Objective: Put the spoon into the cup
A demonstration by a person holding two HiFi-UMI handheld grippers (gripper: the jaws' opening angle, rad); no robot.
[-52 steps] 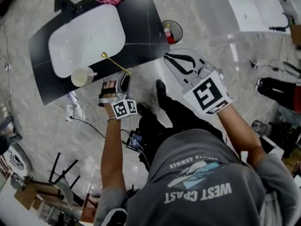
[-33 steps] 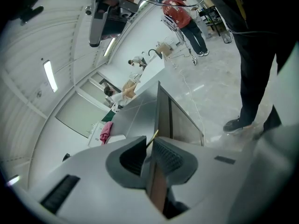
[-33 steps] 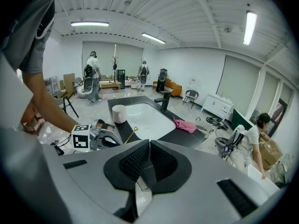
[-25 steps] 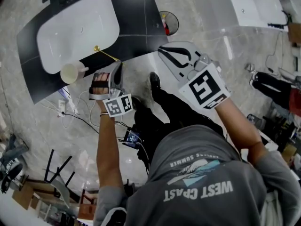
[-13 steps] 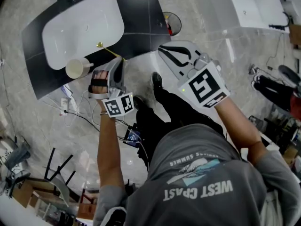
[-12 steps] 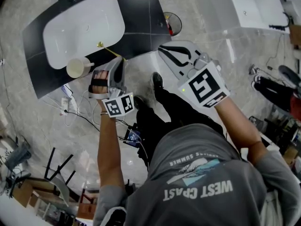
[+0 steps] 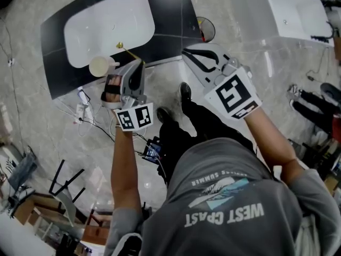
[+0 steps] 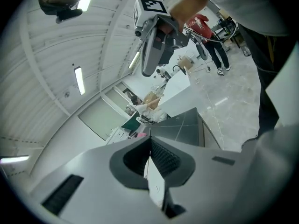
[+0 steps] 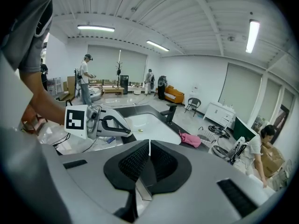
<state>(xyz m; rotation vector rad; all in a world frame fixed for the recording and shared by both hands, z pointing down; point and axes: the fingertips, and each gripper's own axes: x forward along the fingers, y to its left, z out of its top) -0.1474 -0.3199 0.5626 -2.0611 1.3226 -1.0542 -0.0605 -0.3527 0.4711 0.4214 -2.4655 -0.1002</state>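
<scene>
My left gripper is clamped shut on the very end of the spoon. The spoon is off the counter and pokes out across the near rim of the sink, its bowl end over the white basin. The cup stands upright at the sink's near rim, just to the left of where I hold the spoon. My right gripper has its jaws together on nothing and hangs well to the right of the sink, so it is out of this.

My main worry is the grip. I have a thin, smooth handle pinched only at its tip, so I think the spoon could swivel between my pads or slide out if I swing it quickly, and it would drop into the sink.

The next risk is the cup. It looks light and its mouth is small. If the spoon's bowl catches its lip on the way in, I would expect it to tip toward the sink or get shoved off the counter edge on the sink's near side.

The last risk is letting go. The spoon looks long beside the cup, so dropped from high or left leaning hard on one side it may overbalance the cup.
</scene>
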